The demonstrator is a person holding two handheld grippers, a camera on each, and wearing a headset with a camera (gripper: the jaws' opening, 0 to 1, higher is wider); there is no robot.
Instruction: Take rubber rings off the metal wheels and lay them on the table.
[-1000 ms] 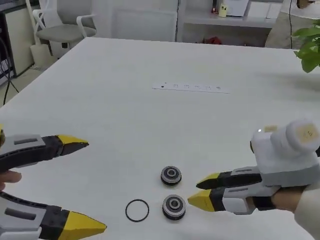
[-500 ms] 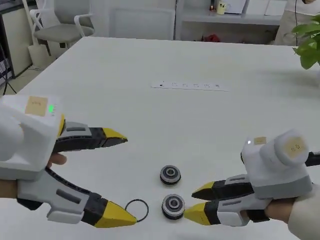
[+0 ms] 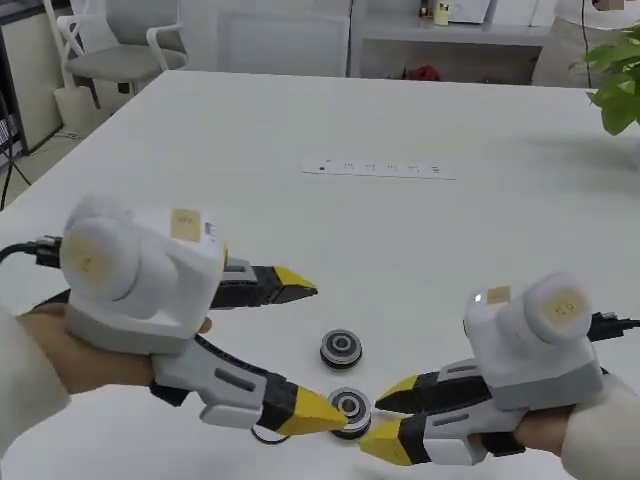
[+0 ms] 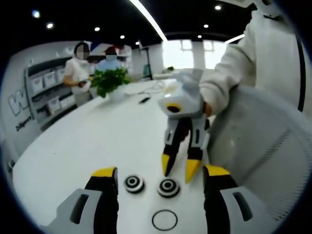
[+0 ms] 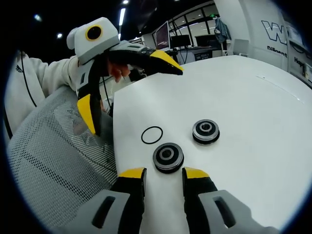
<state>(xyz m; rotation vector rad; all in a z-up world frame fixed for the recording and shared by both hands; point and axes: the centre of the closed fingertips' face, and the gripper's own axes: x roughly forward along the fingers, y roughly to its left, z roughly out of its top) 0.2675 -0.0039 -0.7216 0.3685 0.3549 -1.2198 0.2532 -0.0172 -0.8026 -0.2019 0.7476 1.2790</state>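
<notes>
Two metal wheels with black rubber rims lie on the white table (image 3: 420, 250): a far wheel (image 3: 341, 349) (image 4: 134, 184) (image 5: 205, 131) and a near wheel (image 3: 352, 405) (image 4: 168, 187) (image 5: 168, 157). A loose black rubber ring (image 4: 165, 220) (image 5: 152, 135) lies flat beside the near wheel. My left gripper (image 3: 312, 352) (image 4: 160, 171) (image 5: 127, 87) is wide open, its jaws spanning both wheels from the left, apart from them. My right gripper (image 3: 385, 418) (image 4: 179, 168) (image 5: 164, 174) is narrowly open, its yellow tips just short of the near wheel, nothing between them.
A white power strip (image 3: 380, 170) lies mid-table further away. A green plant (image 3: 615, 85) stands at the far right and a white chair (image 3: 110, 50) beyond the far left corner. A grey mesh chair back (image 5: 53, 161) sits at the table's near edge.
My left gripper has swung in from the left edge until its jaws straddle the wheels. The right gripper has edged left and nearer to the near wheel.
</notes>
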